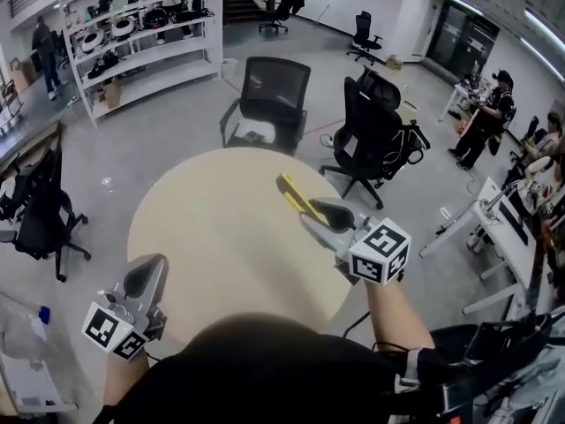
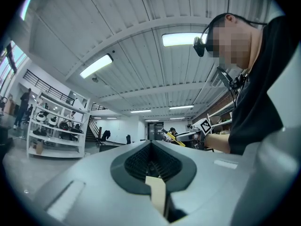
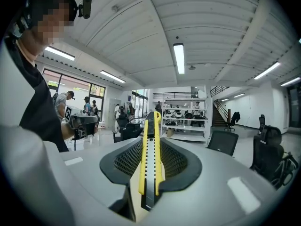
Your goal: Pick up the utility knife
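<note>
The right gripper [image 1: 323, 221] clamps the yellow utility knife [image 1: 294, 195] above the round table [image 1: 203, 237] near its right edge, the knife's rear end hidden between the jaws. The left gripper [image 1: 146, 283], closed and empty, hovers at the near-left edge.

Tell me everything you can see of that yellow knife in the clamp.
The knife is long and slim, with a yellow, plastic-looking body and a grey notched track down its middle. It lies lengthwise between the right gripper's jaws, which clamp its sides; its far end sticks out over the table. Whether the blade is out, I cannot tell.
</note>
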